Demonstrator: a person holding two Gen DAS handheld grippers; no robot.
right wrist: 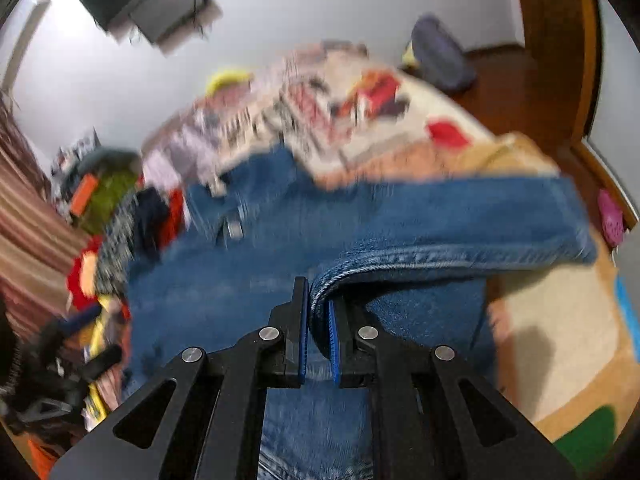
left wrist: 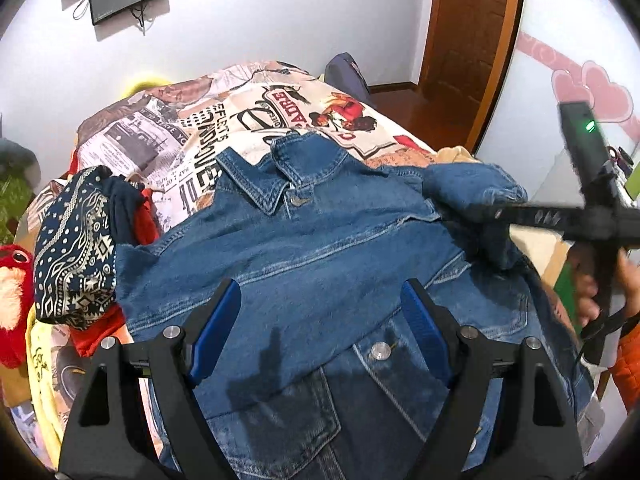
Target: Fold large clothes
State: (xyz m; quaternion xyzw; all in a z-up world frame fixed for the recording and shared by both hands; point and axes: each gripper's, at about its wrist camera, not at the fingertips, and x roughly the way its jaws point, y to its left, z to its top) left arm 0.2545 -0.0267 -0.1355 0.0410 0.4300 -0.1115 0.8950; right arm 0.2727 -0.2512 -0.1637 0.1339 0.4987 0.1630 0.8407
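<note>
A bed (left wrist: pixel 224 120) with a printed cover carries a denim jacket (left wrist: pixel 304 264), spread front up, collar toward the bed's far end, hem at the near edge. A pile of other clothes (left wrist: pixel 80 248) sits at the bed's left edge, touching the jacket's shoulder.

The fold looks barely begun: the body lies flat and buttoned, and only the sleeve (right wrist: pixel 460 216) on the right side is lifted, seemingly being drawn in across the chest. Left to do, by my reading: lay that sleeve down, bring in the other, then fold the body.

The right gripper (right wrist: pixel 318 320) has its jaws pinched on the sleeve's seamed edge, holding it above the jacket near the bed's right edge. The left gripper (left wrist: pixel 320 316) hovers over the jacket's lower front, jaws spread wide and gripping nothing.
</note>
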